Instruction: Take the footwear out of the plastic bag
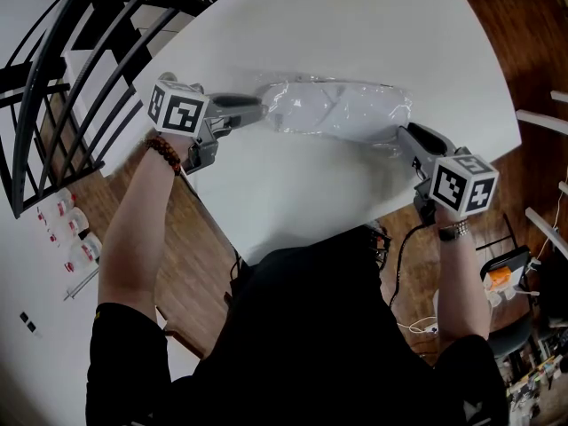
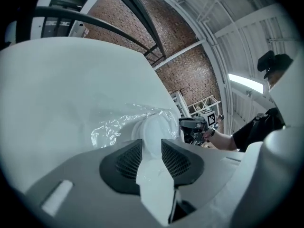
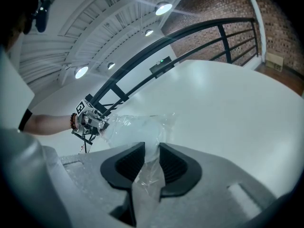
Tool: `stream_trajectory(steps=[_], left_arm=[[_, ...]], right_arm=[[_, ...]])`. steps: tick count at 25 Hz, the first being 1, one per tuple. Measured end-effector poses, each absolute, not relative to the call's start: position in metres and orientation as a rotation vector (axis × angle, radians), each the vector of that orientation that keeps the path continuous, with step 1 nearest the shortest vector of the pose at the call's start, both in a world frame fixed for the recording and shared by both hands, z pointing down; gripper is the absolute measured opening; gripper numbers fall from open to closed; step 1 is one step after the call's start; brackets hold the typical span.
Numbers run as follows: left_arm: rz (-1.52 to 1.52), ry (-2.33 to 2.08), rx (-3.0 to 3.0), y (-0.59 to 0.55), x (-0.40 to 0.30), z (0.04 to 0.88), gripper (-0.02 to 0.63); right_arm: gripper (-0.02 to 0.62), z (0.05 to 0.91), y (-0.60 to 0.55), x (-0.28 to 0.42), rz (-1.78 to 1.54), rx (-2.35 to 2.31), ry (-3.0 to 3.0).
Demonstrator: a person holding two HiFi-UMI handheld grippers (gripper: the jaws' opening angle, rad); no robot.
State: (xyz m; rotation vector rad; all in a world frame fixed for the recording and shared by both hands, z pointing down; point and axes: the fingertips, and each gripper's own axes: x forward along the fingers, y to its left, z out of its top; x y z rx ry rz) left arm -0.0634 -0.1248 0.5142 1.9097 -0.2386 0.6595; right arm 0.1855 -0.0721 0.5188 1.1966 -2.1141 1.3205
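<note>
Though well begun, seems far from done: must yet get the footwear (image 1: 355, 114) out of the plastic bag (image 1: 302, 105). Can count as done only the taking hold. Find the left gripper (image 1: 257, 111) clamped on the bag's end towards the left edge of the white table (image 1: 355, 25), the gap between the pads filled with white material; cannot say whether only film or also the tip of the footwear. Find the right gripper (image 1: 401, 136) closed on a twisted strip of clear film at the other end, towards the table's near right edge. See no opening in the bag and no part of the footwear outside it. Remaining, by judgement: opening one end, drawing the footwear out, putting it down on the table. Stretches across the middle of the table, resting or slightly lifted, cannot tell which. Looks pale, whitish and rounded through the film, probably soft and light. Shows crinkled, shiny plastic all around, with bright glints. Cannot make out whether one piece or a pair.
</note>
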Motion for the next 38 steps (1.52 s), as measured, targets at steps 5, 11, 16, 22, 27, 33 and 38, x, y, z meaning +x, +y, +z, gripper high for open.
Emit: stream_trajectory(steps=[5, 11, 16, 22, 27, 33, 38], left_arm=[[0.575, -0.23, 1.878, -0.125, -0.063, 0.508, 0.14], [0.428, -0.249, 1.845, -0.134, -0.067, 0.498, 0.118], [0.405, -0.198, 1.815, -0.125, -0.067, 0.495, 0.095], [0.559, -0.254, 1.83, -0.121, -0.071, 0.513, 0.048], [0.59, -0.315, 1.865, -0.124, -0.076, 0.513, 0.034], [0.617, -0.376, 1.876, -0.124, -0.086, 0.511, 0.034], [0.618, -0.385, 1.898, -0.124, -0.087, 0.508, 0.031]], right_arm=[[0.087, 0.519, -0.07, 0.185, 1.32, 1.191, -2.116], [0.087, 0.522, -0.067, 0.186, 1.316, 1.174, -2.114], [0.087, 0.523, -0.066, 0.185, 1.307, 1.174, -2.111], [0.087, 0.522, -0.07, 0.185, 1.3, 1.161, -2.12], [0.081, 0.52, -0.067, 0.189, 1.284, 1.157, -2.125], [-0.008, 0.518, -0.061, 0.199, 1.255, 1.182, -2.109], [0.02, 0.514, -0.063, 0.191, 1.282, 1.169, -2.137]])
